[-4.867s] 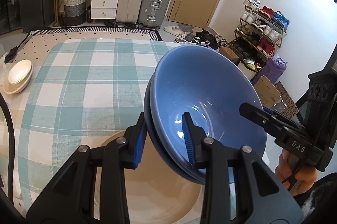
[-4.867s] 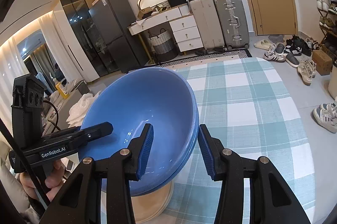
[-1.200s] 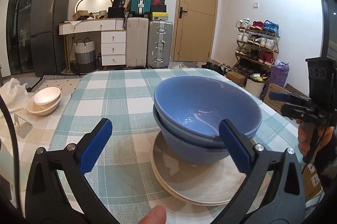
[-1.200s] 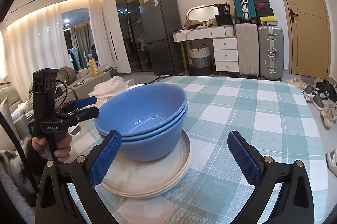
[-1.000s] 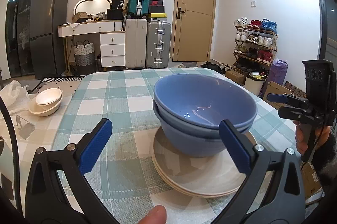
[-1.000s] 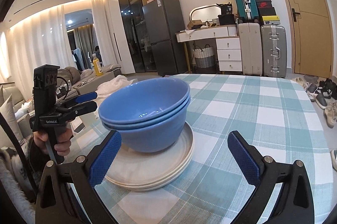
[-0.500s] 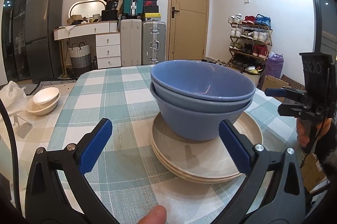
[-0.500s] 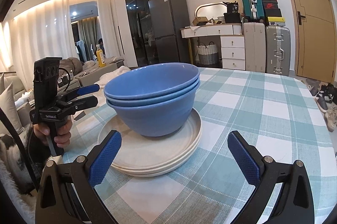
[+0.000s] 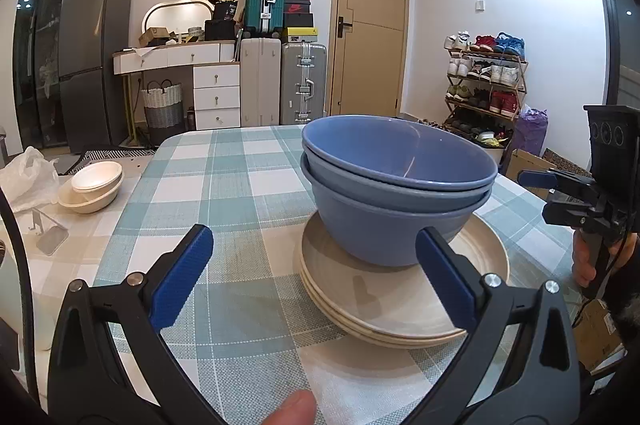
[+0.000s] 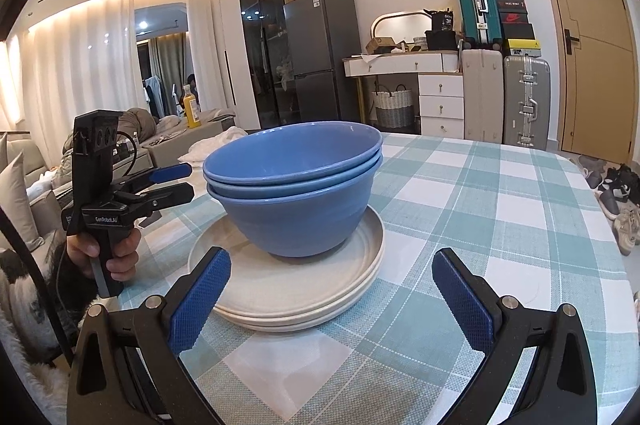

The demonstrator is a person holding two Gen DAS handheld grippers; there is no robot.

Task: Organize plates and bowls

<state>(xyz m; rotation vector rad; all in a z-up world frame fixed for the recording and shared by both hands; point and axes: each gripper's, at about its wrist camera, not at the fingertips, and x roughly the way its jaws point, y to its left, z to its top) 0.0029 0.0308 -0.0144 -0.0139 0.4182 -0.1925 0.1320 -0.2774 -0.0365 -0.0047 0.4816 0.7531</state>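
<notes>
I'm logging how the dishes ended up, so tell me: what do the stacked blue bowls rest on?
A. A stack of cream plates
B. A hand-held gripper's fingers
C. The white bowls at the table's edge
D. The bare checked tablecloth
A: the blue bowls sit on the top of the cream plates, with both hand-held grippers open and clear of them.

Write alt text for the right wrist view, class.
Nested blue bowls sit on stacked cream plates on a checked tablecloth. The right gripper frames them, open and empty; the left gripper hovers beside.
</notes>
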